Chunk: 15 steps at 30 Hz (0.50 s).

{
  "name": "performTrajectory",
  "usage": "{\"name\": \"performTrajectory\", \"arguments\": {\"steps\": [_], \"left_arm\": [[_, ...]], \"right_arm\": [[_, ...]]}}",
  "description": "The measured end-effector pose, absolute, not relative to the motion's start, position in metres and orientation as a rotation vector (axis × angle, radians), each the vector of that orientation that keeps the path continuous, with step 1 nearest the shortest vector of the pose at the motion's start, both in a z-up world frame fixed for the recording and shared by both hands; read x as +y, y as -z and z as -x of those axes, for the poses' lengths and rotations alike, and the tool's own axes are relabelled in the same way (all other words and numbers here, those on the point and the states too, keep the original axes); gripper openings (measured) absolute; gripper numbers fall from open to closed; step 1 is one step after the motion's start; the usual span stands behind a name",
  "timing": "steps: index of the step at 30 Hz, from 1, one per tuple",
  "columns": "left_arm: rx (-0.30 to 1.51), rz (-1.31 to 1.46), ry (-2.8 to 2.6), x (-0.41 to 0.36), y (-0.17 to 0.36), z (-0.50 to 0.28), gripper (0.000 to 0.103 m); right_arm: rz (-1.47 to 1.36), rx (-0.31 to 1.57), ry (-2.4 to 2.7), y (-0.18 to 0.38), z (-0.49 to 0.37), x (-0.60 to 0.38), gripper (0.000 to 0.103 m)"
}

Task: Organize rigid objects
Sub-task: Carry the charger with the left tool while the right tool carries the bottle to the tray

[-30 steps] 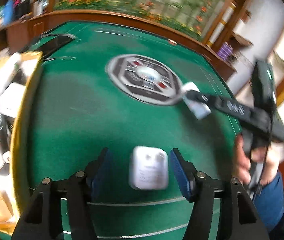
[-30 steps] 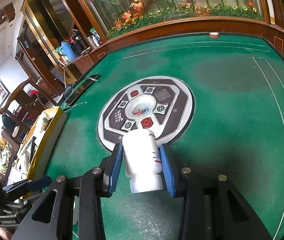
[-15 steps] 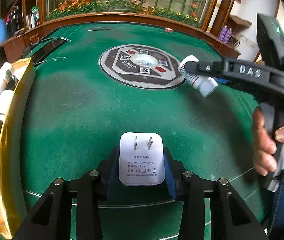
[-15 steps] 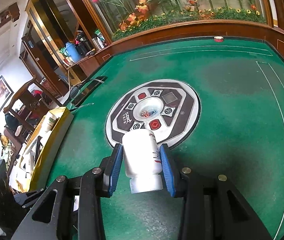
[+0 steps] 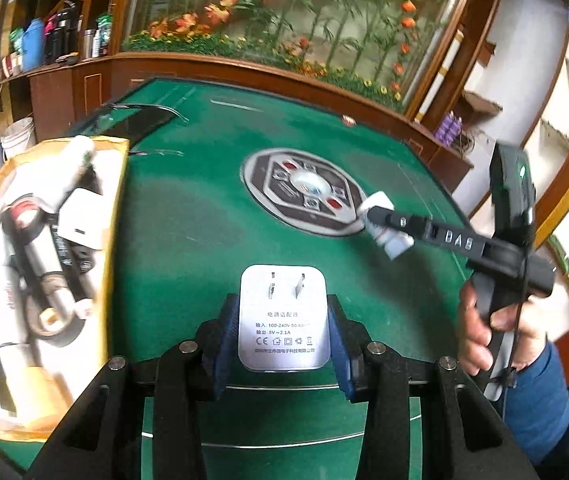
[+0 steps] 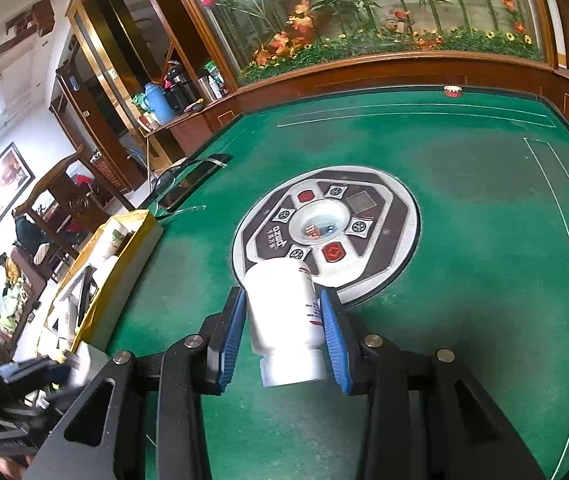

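**Both grippers loaded over the green table**

The left gripper [image 5: 283, 322] grasps a white power adapter [image 5: 283, 320] between its blue pads, having just been closing on it; the adapter's two flat prongs point away from the camera and its printed label faces up. It hangs above the near edge of the green table [image 5: 188, 240], just right of a yellow box [image 5: 114, 240] that sits at the table's left edge. The box is crowded with white chargers, a roll of black tape and other small items, blurred in this view.

The right gripper [image 6: 282, 328] is clenched on a white bottle [image 6: 282, 312], cap toward the camera, its base over the near rim of the round control panel [image 6: 384, 216] at the table's centre. In the left view the same bottle [image 5: 388, 228] shows beside that panel [image 5: 304, 192], and a hand [image 5: 492, 328] in a blue sleeve grips the tool's handle at the table's right edge.
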<state>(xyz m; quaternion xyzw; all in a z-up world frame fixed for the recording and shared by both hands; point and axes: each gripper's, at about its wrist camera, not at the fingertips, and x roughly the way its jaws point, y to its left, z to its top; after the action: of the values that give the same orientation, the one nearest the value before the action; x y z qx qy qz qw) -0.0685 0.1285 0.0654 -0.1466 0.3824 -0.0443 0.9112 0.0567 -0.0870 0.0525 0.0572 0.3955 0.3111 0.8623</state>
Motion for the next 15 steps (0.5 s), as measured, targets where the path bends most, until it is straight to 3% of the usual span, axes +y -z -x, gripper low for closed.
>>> {"name": "performTrajectory", "arguments": {"steps": [15], "left_arm": [[0.678,0.409,-0.026,0.212,-0.083,0.107,0.044]], "right_arm": [[-0.156,0.852,-0.818,-0.07,-0.014,-0.02,0.037]]}}
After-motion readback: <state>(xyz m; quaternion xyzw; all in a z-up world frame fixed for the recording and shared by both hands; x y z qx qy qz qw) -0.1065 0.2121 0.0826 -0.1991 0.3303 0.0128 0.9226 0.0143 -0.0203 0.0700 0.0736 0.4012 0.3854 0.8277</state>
